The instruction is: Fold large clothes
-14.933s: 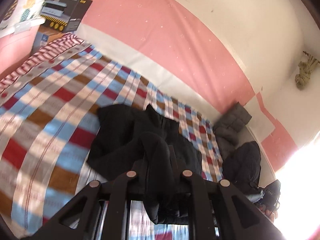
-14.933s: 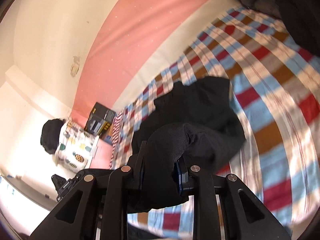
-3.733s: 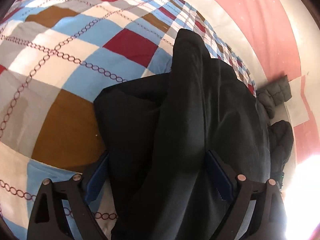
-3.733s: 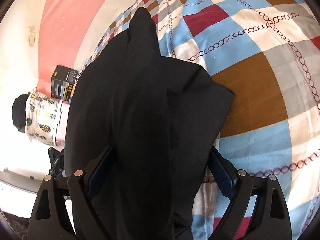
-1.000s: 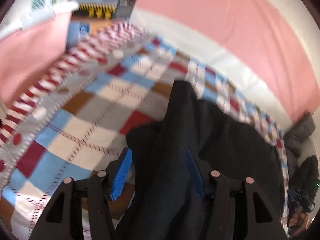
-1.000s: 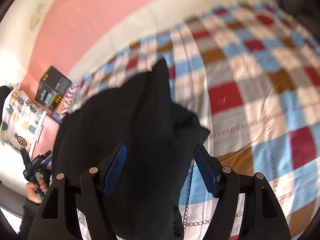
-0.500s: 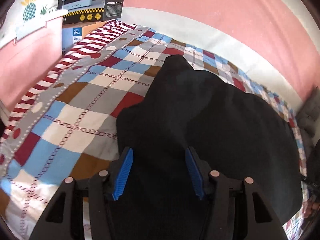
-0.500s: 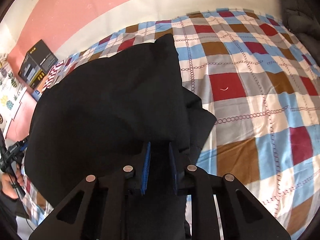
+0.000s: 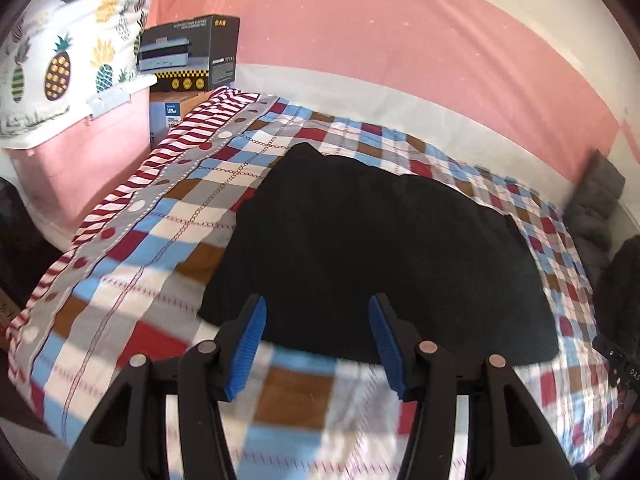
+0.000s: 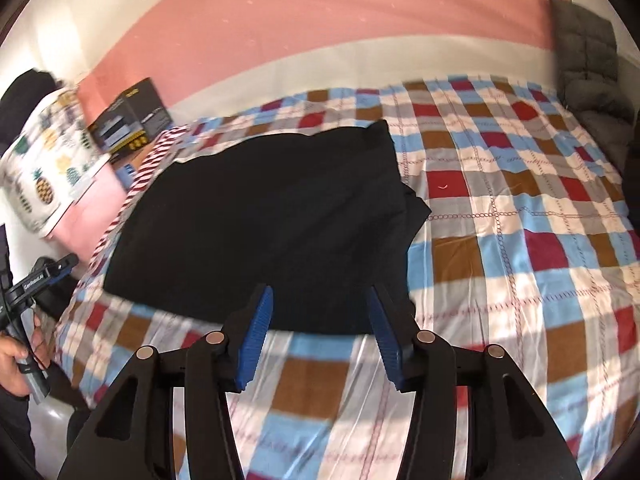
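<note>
Left wrist view, from the left edge across: a pineapple-print cushion (image 9: 60, 52) lies on top of a pink storage bin (image 9: 84, 152), and just beside it a black carton (image 9: 190, 54) sits on a brown cardboard box (image 9: 180, 106) against the pink wall (image 9: 380, 40). The checked bedspread (image 9: 132, 248) with its red-striped border runs from there across the frame. On it the black garment (image 9: 380, 240) lies folded into a wide, flat shape, one pointed corner toward the wall and its near edge just ahead of the left gripper (image 9: 316, 320). That claw is released, its blue-padded fingers spread apart with nothing between them, hovering above the near hem. Further right a grey quilted item (image 9: 596, 200) lies at the far corner, with a dark bundle (image 9: 620, 280) below it at the frame's edge.

Right wrist view, again left to right: a hand (image 10: 18, 364) grips the handle of the left gripper at the edge, above it the cushion (image 10: 44, 160) and the carton (image 10: 128, 120), both blurred. The garment (image 10: 272, 228) fills the middle of the bedspread (image 10: 520, 260), a second layer showing under its right-hand side. The right gripper (image 10: 318, 312) is also released, fingers apart and empty, poised over the near hem. A grey quilted item (image 10: 584, 52) leans against the wall at the far right
</note>
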A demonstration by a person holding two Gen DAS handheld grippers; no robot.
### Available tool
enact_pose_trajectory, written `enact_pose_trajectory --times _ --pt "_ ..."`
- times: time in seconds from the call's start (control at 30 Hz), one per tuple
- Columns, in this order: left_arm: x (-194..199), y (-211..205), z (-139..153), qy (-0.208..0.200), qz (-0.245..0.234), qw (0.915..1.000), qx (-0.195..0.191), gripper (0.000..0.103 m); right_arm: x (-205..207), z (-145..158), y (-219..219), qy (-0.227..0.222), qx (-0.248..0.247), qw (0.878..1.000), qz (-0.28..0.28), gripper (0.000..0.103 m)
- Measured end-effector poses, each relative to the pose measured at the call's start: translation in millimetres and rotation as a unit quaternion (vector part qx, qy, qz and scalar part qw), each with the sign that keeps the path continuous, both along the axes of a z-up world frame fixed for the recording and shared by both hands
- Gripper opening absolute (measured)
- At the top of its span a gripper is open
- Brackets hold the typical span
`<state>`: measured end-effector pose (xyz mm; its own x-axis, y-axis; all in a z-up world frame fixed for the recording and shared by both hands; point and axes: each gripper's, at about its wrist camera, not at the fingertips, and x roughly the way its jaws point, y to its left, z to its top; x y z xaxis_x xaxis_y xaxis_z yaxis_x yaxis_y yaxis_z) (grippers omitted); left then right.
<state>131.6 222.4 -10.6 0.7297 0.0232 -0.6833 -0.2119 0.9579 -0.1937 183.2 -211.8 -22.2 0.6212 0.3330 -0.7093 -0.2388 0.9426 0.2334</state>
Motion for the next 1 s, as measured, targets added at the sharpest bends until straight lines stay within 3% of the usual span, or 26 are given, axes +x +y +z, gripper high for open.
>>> enact_pose_trajectory --times 0.2,0.53,0.8,1.0 --pt "-56 -41 18 0.002 0.0 0.9993 0.038 0.057 -59 18 10 -0.025 -0.009 1.0 0.006 0.05" --pt "-122 -82 15 0.019 -0.01 0.9994 0.026 0.057 -130 30 27 -0.058 -0.046 0.997 0.016 0.05" --pt "-133 -97 5 0.032 -0.018 0.9979 0.053 0.057 -150 21 41 -0.063 -0.078 0.995 0.03 0.05" --pt "-132 -95 0 0.041 -0.01 0.9981 0.046 0.057 -151 15 47 -0.052 -0.081 0.995 0.037 0.05"
